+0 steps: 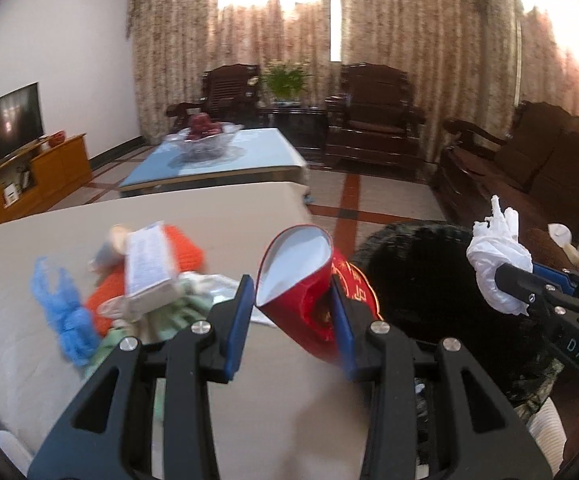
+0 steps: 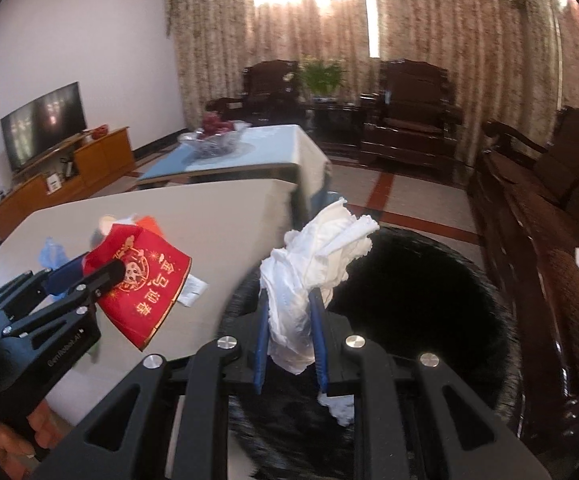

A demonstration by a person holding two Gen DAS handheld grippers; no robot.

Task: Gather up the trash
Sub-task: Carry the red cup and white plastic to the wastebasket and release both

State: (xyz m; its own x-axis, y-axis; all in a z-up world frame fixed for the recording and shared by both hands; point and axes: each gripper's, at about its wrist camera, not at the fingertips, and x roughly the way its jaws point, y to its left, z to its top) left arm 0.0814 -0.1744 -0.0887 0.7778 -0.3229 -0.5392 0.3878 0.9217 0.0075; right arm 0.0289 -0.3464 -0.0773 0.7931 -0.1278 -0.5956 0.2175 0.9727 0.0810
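Observation:
My left gripper is shut on a red paper cup, squashed flat, white inside, with gold print; it hangs at the table's right edge. The cup and left gripper show at the left of the right wrist view. My right gripper is shut on a crumpled white tissue wad, held over the dark mouth of a black bin. The same wad and right gripper appear on the right of the left wrist view, above the bin.
On the beige table lies a litter pile: blue glove, white box, orange item, greenish wrappers. A glass coffee table with a fruit bowl stands behind, a dark wooden sofa to the right, a TV cabinet to the left.

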